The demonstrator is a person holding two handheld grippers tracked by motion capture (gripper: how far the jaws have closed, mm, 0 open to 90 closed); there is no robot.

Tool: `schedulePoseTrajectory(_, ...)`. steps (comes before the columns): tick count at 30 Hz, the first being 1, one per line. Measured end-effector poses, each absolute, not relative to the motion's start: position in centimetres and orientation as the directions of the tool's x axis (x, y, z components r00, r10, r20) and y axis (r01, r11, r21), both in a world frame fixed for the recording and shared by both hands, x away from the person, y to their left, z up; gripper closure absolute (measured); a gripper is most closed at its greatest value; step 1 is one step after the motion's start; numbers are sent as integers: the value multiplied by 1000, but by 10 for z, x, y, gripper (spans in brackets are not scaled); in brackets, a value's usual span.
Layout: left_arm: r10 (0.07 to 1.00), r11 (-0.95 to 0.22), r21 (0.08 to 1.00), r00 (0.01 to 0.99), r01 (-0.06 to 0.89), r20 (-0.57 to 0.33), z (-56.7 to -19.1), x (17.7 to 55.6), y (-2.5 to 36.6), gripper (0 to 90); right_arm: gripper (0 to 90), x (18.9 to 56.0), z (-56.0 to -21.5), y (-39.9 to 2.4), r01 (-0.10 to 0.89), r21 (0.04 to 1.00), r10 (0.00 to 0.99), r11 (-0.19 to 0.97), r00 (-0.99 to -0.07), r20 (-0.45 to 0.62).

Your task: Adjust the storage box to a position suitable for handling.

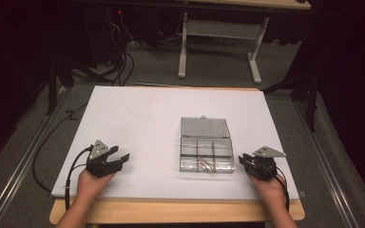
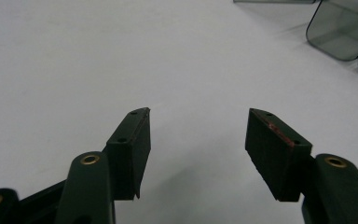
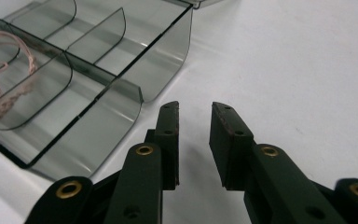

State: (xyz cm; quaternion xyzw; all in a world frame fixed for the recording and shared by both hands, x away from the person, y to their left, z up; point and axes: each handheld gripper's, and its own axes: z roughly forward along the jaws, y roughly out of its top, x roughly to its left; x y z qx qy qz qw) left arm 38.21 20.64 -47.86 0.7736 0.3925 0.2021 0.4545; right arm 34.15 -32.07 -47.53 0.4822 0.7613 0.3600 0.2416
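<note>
I see the clear compartment box (image 1: 205, 153) lying long axis away from me, lid open rearward; my left gripper (image 1: 121, 157) and right gripper (image 1: 243, 159) flank it, jaws apart, empty.

The pink cord (image 3: 2, 74) in the clear box (image 3: 135, 70) runs off the frame's left edge in the right gripper view; from above, box contents (image 1: 206, 163) near the worktop's (image 1: 138, 118) front edge are too small to identify.
</note>
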Motion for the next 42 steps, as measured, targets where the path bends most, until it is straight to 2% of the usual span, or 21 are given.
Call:
schedulePoseTrajectory(3,774,-266,860,629,436,-79,-473,389,195,426,738,345,-474,-321,567,783,910,255,-414,4)
schedulePoseTrajectory(6,750,-275,854,654,441,-96,-471,399,179,428,794,348,-472,-320,558,782,910,279,-415,-29)
schedulePoseTrajectory(11,734,-255,857,666,449,-131,-468,412,155,450,808,352,-469,-321,548,789,911,276,-411,-32)
schedulePoseTrajectory(21,731,-240,854,664,463,-155,-474,430,116,414,891,361,-466,-319,548,791,919,271,-392,-43)
schedulePoseTrajectory(24,741,-274,833,658,481,-136,-478,437,108,450,900,366,-464,-320,548,792,917,268,-398,-36)
schedulePoseTrajectory(33,723,-280,846,679,453,-125,-472,450,80,616,900,383,-454,-316,538,796,909,277,-415,-36)
schedulePoseTrajectory(38,742,-237,862,656,448,-137,-471,455,73,723,900,394,-451,-311,545,790,910,282,-413,-40)
schedulePoseTrajectory(42,740,-278,852,665,443,-104,-471,458,64,785,900,403,-448,-308,543,789,910,288,-411,-50)
